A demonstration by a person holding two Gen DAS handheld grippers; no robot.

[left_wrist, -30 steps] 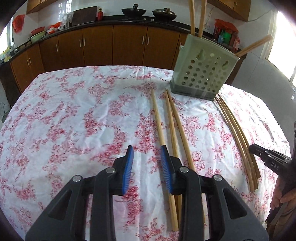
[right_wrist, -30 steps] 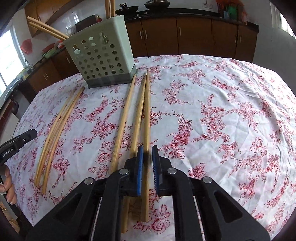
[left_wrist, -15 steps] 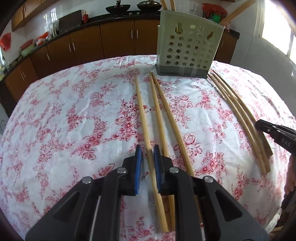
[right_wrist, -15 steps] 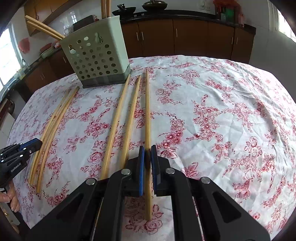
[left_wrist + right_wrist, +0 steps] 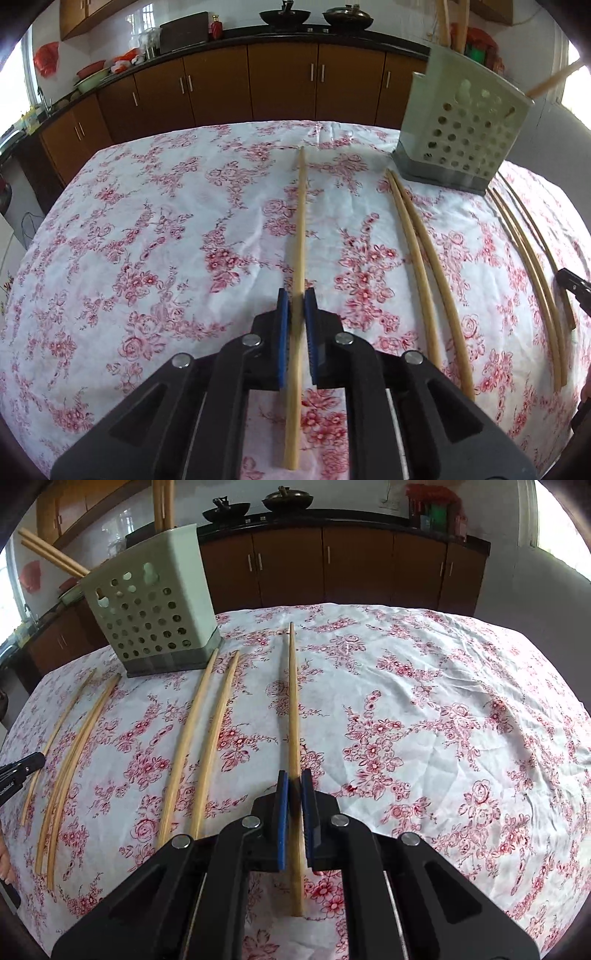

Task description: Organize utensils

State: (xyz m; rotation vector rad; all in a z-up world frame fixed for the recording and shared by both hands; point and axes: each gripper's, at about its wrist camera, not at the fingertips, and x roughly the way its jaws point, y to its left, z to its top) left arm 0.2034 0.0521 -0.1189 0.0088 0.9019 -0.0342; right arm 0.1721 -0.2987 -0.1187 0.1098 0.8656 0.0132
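Note:
My left gripper [image 5: 296,295] is shut on a long wooden chopstick [image 5: 300,229] and holds it above the floral tablecloth. My right gripper [image 5: 294,777] is shut on another long chopstick [image 5: 293,701] in the same way. A pale green perforated utensil holder [image 5: 461,125] stands at the far right in the left wrist view and at the far left in the right wrist view [image 5: 147,605], with several chopsticks upright in it. Two loose chopsticks [image 5: 421,251] lie beside it, and a curved bundle [image 5: 528,258] lies further out.
The table [image 5: 147,240] is covered by a white cloth with red flowers. Brown kitchen cabinets [image 5: 258,81] and a counter with woks stand behind it. The other gripper's tip shows at the right edge [image 5: 574,290] and at the left edge [image 5: 18,770].
Both grippers have lifted their chopsticks off the cloth and swung away from the loose pair. The left gripper closed on its chopstick during the last second.

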